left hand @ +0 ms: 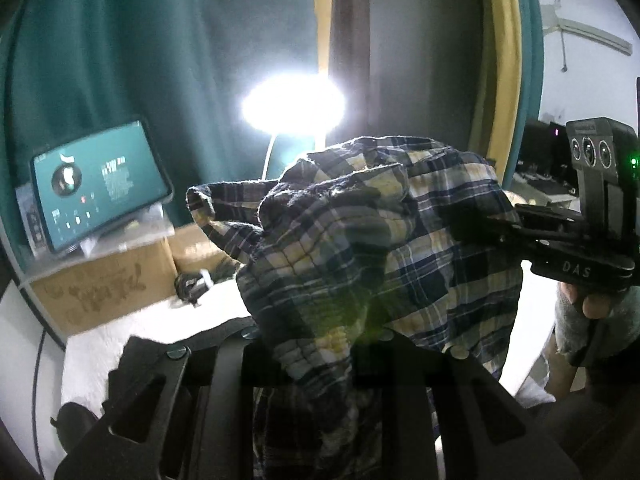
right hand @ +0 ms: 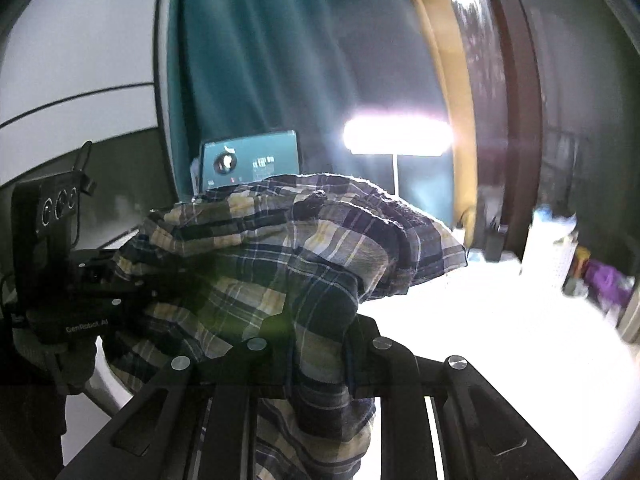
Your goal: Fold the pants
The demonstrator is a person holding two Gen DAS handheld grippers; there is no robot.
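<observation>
The plaid pants (left hand: 360, 248), navy, white and yellow checks, hang bunched in the air between both grippers. My left gripper (left hand: 320, 360) is shut on a fold of the cloth, which spills over and below its fingers. In the right wrist view the same pants (right hand: 280, 264) drape over my right gripper (right hand: 320, 364), shut on the fabric. Each gripper shows in the other's view: the right gripper body (left hand: 580, 240) at the right edge in a gloved hand, the left gripper body (right hand: 64, 280) at the left edge. The fingertips are hidden by cloth.
A white-covered table (right hand: 480, 340) lies below. A tablet (left hand: 100, 184) on a clear stand sits on a cardboard box (left hand: 104, 288) at the left. A bright lamp (left hand: 294, 108) glares in front of a teal curtain (left hand: 120, 60). A dark small object (left hand: 192, 284) lies by the box.
</observation>
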